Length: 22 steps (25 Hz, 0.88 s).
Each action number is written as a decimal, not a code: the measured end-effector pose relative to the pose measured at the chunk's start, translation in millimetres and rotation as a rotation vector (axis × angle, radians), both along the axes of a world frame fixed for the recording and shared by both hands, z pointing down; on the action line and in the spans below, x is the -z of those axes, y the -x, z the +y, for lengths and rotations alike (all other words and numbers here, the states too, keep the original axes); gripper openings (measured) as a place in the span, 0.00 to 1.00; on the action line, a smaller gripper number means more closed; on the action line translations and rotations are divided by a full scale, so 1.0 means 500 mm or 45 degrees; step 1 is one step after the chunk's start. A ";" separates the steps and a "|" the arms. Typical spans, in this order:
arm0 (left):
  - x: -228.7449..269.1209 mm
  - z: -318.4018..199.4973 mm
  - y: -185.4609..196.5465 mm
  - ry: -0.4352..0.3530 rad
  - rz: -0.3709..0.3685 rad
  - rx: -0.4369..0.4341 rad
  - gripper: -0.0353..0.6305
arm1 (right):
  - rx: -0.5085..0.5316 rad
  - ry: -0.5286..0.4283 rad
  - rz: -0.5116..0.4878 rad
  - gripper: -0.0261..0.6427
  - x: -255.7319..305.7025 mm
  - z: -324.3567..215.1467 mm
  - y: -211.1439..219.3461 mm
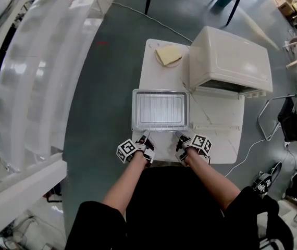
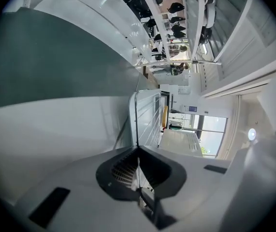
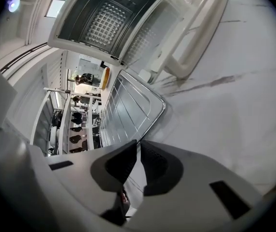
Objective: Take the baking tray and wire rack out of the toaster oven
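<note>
Tray (image 1: pixel 134 111) on table (image 1: pixel 219 113), left of oven (image 1: pixel 229 59)

The near left of the table (image 1: pixel 219 146) is taken up by the baking tray (image 1: pixel 136 111), with the wire rack (image 1: pixel 160 108) lying in it. Passage to the right is blocked by the lowered oven door (image 1: pixel 216 120), which lies just beside the tray's right rim. The rear right corner is filled by the toaster oven (image 1: pixel 231 56). A plate with bread (image 1: pixel 168 55) is set behind the tray, and a bare strip of table is left between them. The tray's near rim is occupied by the left gripper (image 1: pixel 146 136) and the right gripper (image 1: pixel 182 136), both clamped on it. Bare tabletop is left in front of the door.
</note>
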<state>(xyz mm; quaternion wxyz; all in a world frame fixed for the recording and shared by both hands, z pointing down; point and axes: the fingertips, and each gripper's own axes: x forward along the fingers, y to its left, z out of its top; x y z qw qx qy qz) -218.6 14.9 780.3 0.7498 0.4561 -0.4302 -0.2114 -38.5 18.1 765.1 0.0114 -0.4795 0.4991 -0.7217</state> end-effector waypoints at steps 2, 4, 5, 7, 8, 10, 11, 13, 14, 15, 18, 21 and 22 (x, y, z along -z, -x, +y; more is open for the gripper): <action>-0.004 0.002 -0.002 0.014 -0.004 -0.012 0.09 | 0.001 0.007 0.000 0.11 -0.006 0.000 -0.002; -0.005 -0.001 -0.002 0.009 -0.013 -0.017 0.09 | 0.007 0.005 -0.005 0.11 -0.009 -0.003 -0.003; -0.006 -0.002 -0.003 0.005 -0.016 -0.019 0.09 | 0.008 0.003 -0.007 0.11 -0.010 -0.005 -0.003; -0.007 -0.003 -0.002 0.000 -0.018 -0.023 0.09 | 0.003 0.000 -0.013 0.10 -0.010 -0.007 -0.002; -0.007 -0.002 -0.002 0.000 -0.016 -0.027 0.09 | -0.001 0.000 -0.015 0.10 -0.010 -0.007 -0.002; -0.006 0.000 0.000 -0.007 -0.020 -0.037 0.09 | -0.008 0.000 -0.019 0.10 -0.009 -0.007 -0.001; -0.005 -0.001 0.001 -0.013 -0.029 -0.044 0.09 | -0.012 -0.002 -0.024 0.10 -0.009 -0.009 0.000; -0.002 -0.007 0.002 -0.028 -0.061 -0.059 0.09 | -0.021 -0.011 -0.037 0.10 -0.010 -0.016 0.001; -0.001 -0.010 0.001 -0.031 -0.074 -0.060 0.09 | -0.027 -0.017 -0.044 0.10 -0.011 -0.020 0.000; -0.001 -0.013 0.000 -0.029 -0.081 -0.057 0.09 | -0.032 -0.022 -0.051 0.10 -0.011 -0.024 0.000; 0.001 -0.017 0.003 -0.025 -0.105 -0.066 0.09 | -0.043 -0.013 -0.085 0.10 -0.012 -0.024 0.004; 0.008 -0.022 0.001 -0.040 -0.143 -0.121 0.09 | -0.039 -0.010 -0.111 0.10 -0.014 -0.021 0.004; 0.014 -0.025 -0.001 -0.047 -0.150 -0.144 0.09 | -0.037 -0.012 -0.113 0.10 -0.015 -0.021 0.002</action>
